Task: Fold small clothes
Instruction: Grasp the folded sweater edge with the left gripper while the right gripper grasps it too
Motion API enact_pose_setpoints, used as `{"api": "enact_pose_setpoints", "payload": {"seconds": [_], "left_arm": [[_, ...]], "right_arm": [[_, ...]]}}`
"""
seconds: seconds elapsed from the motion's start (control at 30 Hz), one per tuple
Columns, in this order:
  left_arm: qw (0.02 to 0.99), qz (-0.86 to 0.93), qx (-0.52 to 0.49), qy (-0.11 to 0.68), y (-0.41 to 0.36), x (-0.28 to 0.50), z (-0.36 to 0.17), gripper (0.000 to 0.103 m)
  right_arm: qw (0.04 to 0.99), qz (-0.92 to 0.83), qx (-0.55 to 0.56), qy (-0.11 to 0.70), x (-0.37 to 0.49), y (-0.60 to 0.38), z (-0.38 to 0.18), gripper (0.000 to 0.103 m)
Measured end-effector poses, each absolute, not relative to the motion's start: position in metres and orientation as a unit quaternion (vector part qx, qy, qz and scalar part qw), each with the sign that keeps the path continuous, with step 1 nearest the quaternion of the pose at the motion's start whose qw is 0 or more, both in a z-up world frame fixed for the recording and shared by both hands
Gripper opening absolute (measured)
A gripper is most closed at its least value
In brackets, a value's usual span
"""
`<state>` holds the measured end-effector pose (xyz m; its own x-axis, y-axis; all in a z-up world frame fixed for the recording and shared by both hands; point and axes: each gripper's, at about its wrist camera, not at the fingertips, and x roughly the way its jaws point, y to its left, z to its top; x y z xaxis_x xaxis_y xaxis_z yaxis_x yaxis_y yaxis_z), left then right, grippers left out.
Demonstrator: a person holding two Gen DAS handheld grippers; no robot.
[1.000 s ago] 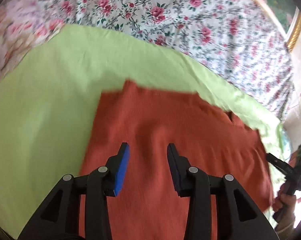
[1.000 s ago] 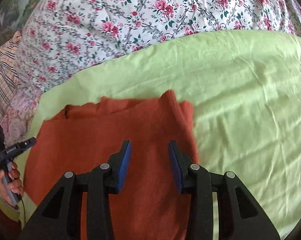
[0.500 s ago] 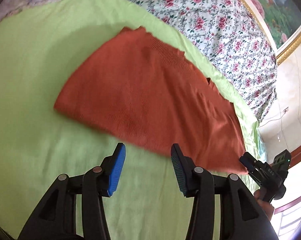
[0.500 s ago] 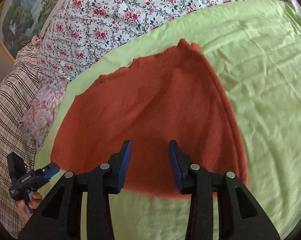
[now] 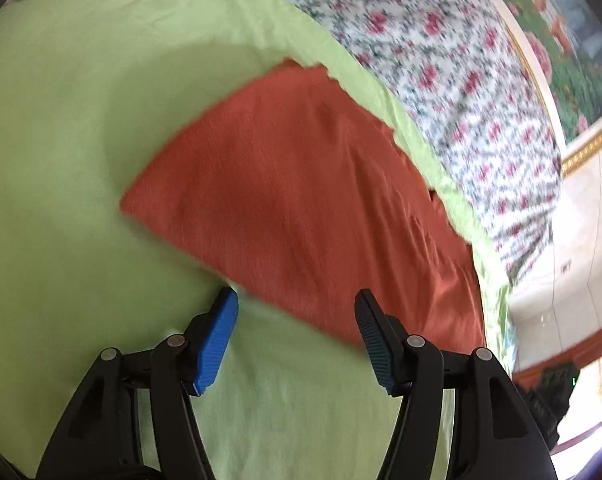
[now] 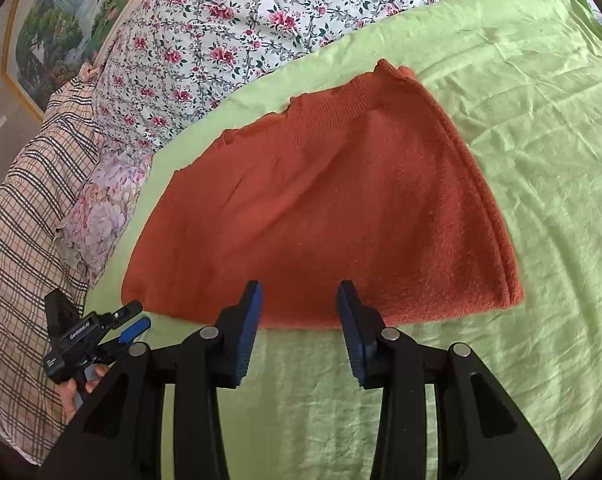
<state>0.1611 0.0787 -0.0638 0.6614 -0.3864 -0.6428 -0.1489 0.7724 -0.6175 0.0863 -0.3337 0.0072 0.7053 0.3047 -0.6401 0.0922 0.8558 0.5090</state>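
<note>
Left gripper (image 5: 297, 312) is opening, nothing between its jaws; right gripper (image 6: 299, 304) hovers part-open and empty, both at the folded orange garment's (image 6: 321, 208) near edge.

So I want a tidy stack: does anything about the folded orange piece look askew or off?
The orange knit garment lies flat on the green sheet, but its far edge is uneven: stepped layers beside the ribbed band don't line up. Both grippers are clear of it.
</note>
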Motion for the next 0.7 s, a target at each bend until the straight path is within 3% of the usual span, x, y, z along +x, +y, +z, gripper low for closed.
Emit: {"api": "enact_pose_setpoints", "payload": {"seconds": [0.23, 0.33, 0.4, 0.47, 0.7], "left_arm": [[0.857, -0.022, -0.351, 0.376, 0.100, 0.199, -0.063, 0.057], [0.865, -0.003, -0.327, 0.380, 0.099, 0.216, -0.059, 0.045], [0.870, -0.008, -0.315, 0.379, 0.095, 0.222, -0.054, 0.018], [0.881, -0.010, -0.294, 0.372, 0.087, 0.223, -0.043, 0.011], [0.923, -0.077, -0.166, 0.338, 0.008, 0.216, 0.017, 0.009]], "right_arm": [[0.886, 0.072, 0.261, 0.377, 0.092, -0.330, 0.011, 0.041], [0.885, 0.074, 0.264, 0.377, 0.097, -0.333, 0.011, 0.041], [0.884, 0.075, 0.265, 0.377, 0.101, -0.336, 0.011, 0.041], [0.885, 0.074, 0.266, 0.375, 0.106, -0.341, 0.012, 0.041], [0.879, 0.091, 0.276, 0.378, 0.127, -0.365, 0.020, 0.041]]}}
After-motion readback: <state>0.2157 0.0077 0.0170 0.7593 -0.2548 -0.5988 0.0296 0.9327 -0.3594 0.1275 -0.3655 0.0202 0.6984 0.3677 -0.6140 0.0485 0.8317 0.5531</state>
